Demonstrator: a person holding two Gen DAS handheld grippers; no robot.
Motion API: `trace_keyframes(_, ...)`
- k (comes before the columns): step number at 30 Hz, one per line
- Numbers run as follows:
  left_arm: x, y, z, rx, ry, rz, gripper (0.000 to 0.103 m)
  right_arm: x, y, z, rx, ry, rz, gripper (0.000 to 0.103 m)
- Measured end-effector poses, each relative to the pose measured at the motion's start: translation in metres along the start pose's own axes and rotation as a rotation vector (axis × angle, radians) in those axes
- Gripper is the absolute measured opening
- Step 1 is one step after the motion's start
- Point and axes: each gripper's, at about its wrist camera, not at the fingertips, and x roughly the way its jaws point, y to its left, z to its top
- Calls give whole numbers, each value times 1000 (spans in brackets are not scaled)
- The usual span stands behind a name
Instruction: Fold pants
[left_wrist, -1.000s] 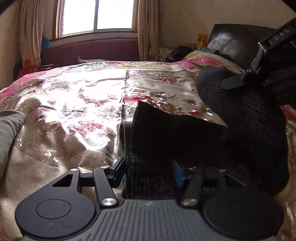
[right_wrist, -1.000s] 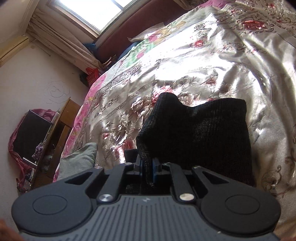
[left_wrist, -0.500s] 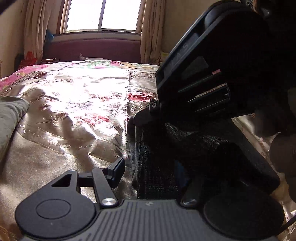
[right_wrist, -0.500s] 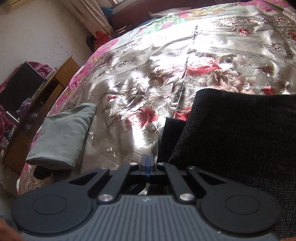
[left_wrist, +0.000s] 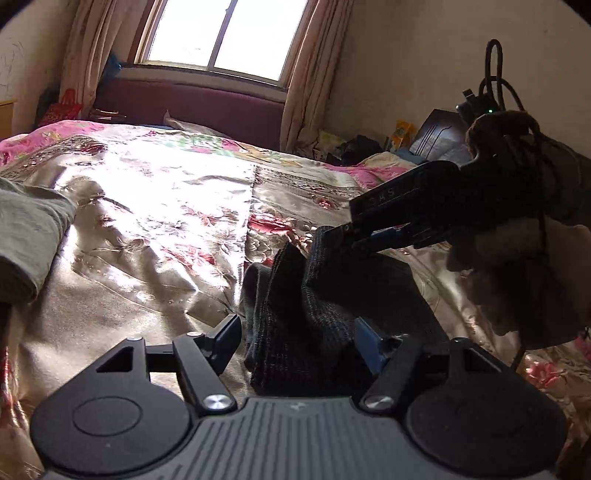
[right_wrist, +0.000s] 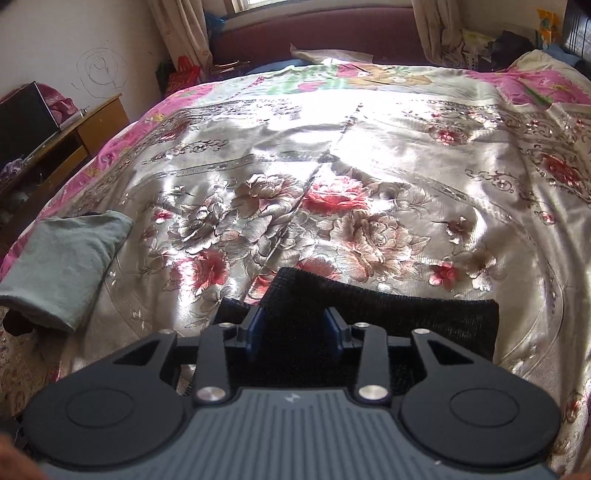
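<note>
The dark knit pants (left_wrist: 332, 295) lie folded into a compact bundle on the near part of the bed (left_wrist: 147, 221), over its shiny floral bedspread (right_wrist: 332, 184). In the left wrist view the left gripper (left_wrist: 299, 339) has its jaws spread wide, the blue pads standing on either side of the bundle's near end without visibly pressing it. The right gripper (left_wrist: 354, 240) reaches in from the right in that same view, its fingertips low over the far top edge of the pants; there the fabric rises in a small peak at the tips, though whether the cloth is actually touched cannot be told. From the right wrist view, the right gripper (right_wrist: 293, 325) shows its jaws parted, with the black fabric (right_wrist: 369, 310) filling the gap between and beyond them. A folded grey-green garment (right_wrist: 66, 266) rests on the bed's left side, well apart from the pants. A window (left_wrist: 221, 37) with curtains (left_wrist: 306, 74) stands beyond the bed, and a wooden bedside cabinet (right_wrist: 85, 129) sits at the left.
</note>
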Motion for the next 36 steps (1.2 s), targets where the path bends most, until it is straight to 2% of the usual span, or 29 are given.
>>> trace_keyframes(1,6,-6,1,-5,5,-7,84,3,3,1,-15,3,10,43)
trace_keyframes(3,24,-22,5,28,32,52,86,11,10,5,-34,-3,14,46)
trace_keyframes(4,34,-27,5,44,50,80,86,16,13,6,-54,7,7,49)
trace_keyframes(6,51,-31,3,42,93,89,86,27,17,7,-106,28,-18,52)
trace_keyframes(8,61,-32,-1,38,115,117,83,38,16,6,-129,50,-40,51)
trace_keyframes(11,64,-33,-10,78,116,134,66,50,6,5,-136,82,-56,35)
trace_keyframes(13,60,-25,-11,33,116,83,48,55,-5,3,-77,100,-20,20)
trace_keyframes(16,52,-19,-7,-2,96,59,40,51,-8,2,-42,86,15,15)
trace_keyframes(20,33,-16,3,-25,42,49,37,34,-3,7,-19,50,57,13)
trace_keyframes(22,33,-8,4,-62,41,56,37,28,1,10,-20,35,56,13)
trace_keyframes(25,39,6,-3,-81,71,100,37,42,11,6,-38,47,36,14)
trace_keyframes(29,27,10,0,-89,35,94,34,47,18,7,1,35,97,13)
trace_keyframes(32,25,25,0,-160,32,86,34,48,24,7,-17,25,81,13)
trace_keyframes(35,34,35,-9,-141,72,192,30,63,29,-1,-23,37,48,15)
trace_keyframes(36,36,40,-14,-150,92,203,29,69,33,-6,-31,32,28,15)
